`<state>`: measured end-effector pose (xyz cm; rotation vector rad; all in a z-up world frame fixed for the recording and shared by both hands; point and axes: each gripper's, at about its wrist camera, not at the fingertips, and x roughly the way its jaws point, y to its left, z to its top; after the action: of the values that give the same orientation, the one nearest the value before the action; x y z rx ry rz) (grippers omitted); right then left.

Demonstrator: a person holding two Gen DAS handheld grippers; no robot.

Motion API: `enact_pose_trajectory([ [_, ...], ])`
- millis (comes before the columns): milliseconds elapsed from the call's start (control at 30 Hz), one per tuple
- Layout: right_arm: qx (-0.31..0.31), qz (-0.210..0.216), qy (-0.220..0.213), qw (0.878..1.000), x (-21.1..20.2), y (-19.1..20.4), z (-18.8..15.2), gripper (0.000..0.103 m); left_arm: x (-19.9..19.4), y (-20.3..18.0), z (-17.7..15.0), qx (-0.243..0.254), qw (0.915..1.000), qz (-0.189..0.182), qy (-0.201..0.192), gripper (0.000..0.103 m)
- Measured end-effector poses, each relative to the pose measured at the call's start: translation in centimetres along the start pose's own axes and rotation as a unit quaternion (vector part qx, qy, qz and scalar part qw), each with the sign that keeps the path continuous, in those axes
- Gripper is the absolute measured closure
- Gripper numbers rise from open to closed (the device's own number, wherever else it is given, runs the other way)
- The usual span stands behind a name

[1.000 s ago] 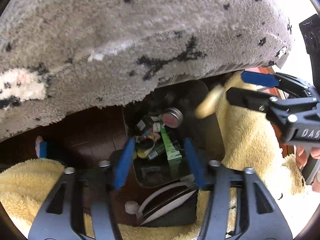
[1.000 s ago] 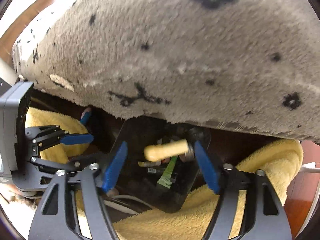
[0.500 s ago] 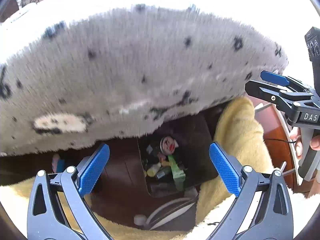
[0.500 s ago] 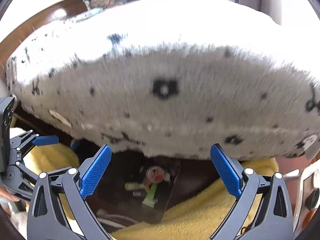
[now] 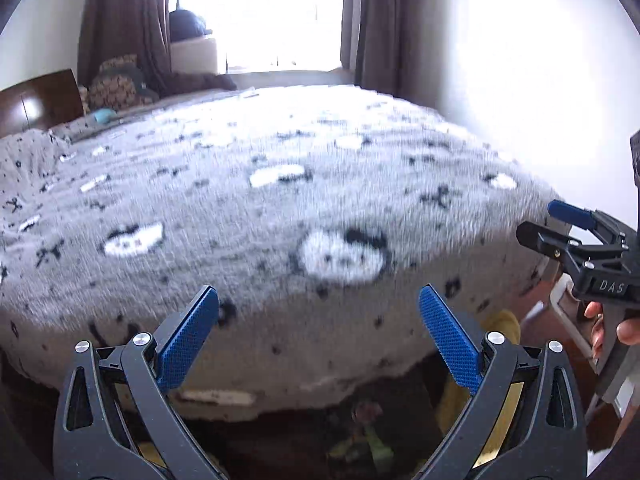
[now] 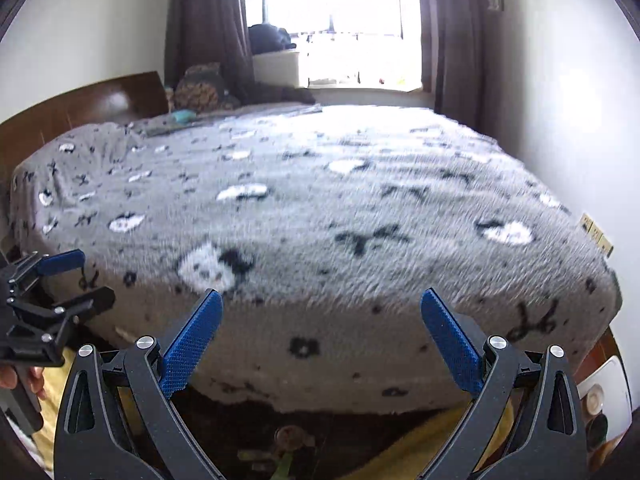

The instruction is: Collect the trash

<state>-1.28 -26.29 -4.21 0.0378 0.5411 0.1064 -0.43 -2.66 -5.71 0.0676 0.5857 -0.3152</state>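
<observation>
We hold both tools spread and empty at the foot of a bed: in the left wrist view the left gripper (image 5: pixel 319 334) fills the bottom of the frame, its blue pads (image 5: pixel 188 338) wide apart with nothing between them, and in the right wrist view the right gripper (image 6: pixel 322 338) stands just as wide, also bare. Low in the frame between the fingers, in the dark strip under the bed's edge, lies the trash (image 5: pixel 366 438), a blurred heap of small bits that shows again at bottom centre of the right view (image 6: pixel 286 446); what holds it we cannot make out. A yellow fleece (image 6: pixel 416 440) lies beside it, lower right. Above, filling mid-frame, the grey patterned blanket (image 5: pixel 280 208) covers the bed, and nothing on it clearly reads as rubbish. At the right edge of the left view the other tool shows with a hand (image 5: pixel 612 326) on its grip. Farthest off, at top centre, a bright window (image 6: pixel 332 20) glares between dark curtains (image 6: pixel 208 16), with a wooden headboard (image 6: pixel 80 108) at upper left. To search well, we judge, we should sweep the blanket slowly, let the blur settle, and keep the pads open until a piece sits squarely between them
</observation>
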Motion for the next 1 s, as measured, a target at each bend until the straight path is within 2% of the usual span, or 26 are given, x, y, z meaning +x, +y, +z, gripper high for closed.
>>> enact_pose_trajectory([
  [200,-0.007,-0.016,-0.077,0.997,-2.3,-0.4,3.7,0.003,-1.8,0.8,3.9,-0.010,0.9978,0.013,-0.064,0.008],
  [333,0.001,-0.017,-0.108,0.994,-3.6,-0.8,5.9,0.003,-3.2,1.2,6.2,-0.008,0.9953,0.026,-0.093,0.008],
  [500,0.000,-0.040,-0.143,0.989,-5.0,-0.7,7.8,0.003,-4.8,1.2,8.1,0.001,0.9913,0.041,-0.125,0.008],
  [700,0.007,-0.039,-0.168,0.985,-6.1,-0.6,8.9,0.003,-5.6,1.3,9.0,0.002,0.9884,0.044,-0.145,0.008],
  [1000,0.003,-0.030,-0.171,0.985,-6.4,-0.1,9.0,0.003,-5.7,0.7,8.8,0.012,0.9884,0.040,-0.146,0.008],
])
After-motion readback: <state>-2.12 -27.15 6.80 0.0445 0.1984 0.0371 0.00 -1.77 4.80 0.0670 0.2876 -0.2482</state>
